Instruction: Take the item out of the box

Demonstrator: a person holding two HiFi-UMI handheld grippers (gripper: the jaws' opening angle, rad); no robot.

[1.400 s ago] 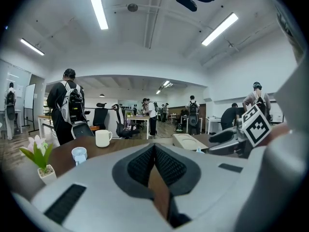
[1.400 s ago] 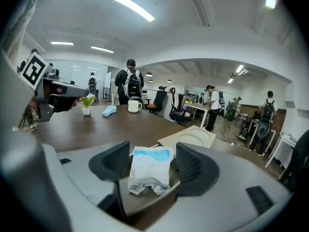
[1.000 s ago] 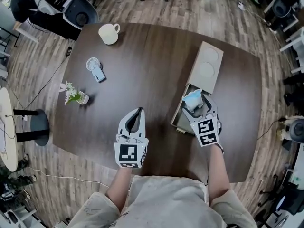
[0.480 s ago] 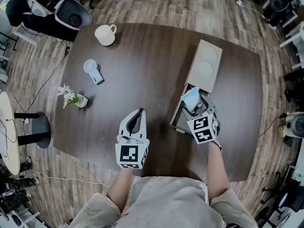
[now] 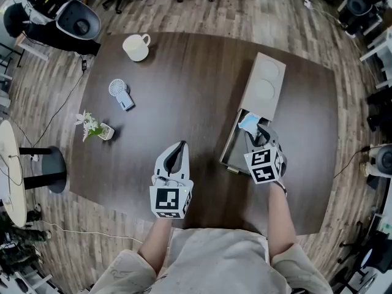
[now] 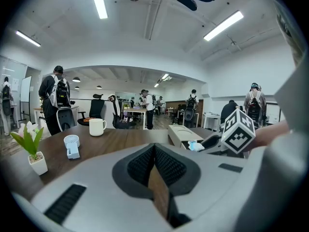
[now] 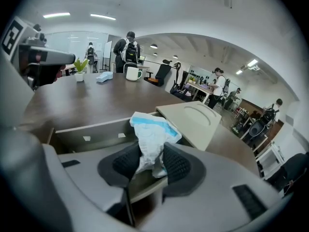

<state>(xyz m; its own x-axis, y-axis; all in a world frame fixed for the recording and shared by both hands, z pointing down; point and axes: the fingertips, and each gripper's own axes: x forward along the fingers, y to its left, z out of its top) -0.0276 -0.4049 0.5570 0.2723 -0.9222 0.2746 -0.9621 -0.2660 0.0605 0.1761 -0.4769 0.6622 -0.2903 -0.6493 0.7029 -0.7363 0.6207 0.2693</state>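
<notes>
A long beige box lies on the dark table, its lid slid back and its near end open. A crumpled white and blue packet sticks up from that open end. My right gripper reaches into it, and its jaws are closing with the packet pinched between the ribbed pads. The packet's lower part is hidden between them. My left gripper hovers over bare table to the left of the box, shut, with nothing in it.
A white mug, a small blue hand fan and a little potted plant stand on the table's left side. Office chairs surround the table. People stand far off across the room. The table's near edge runs just below both grippers.
The right gripper's jaws have drawn in around the packet, which now looks squeezed and narrower. The left gripper has stayed where it was.
</notes>
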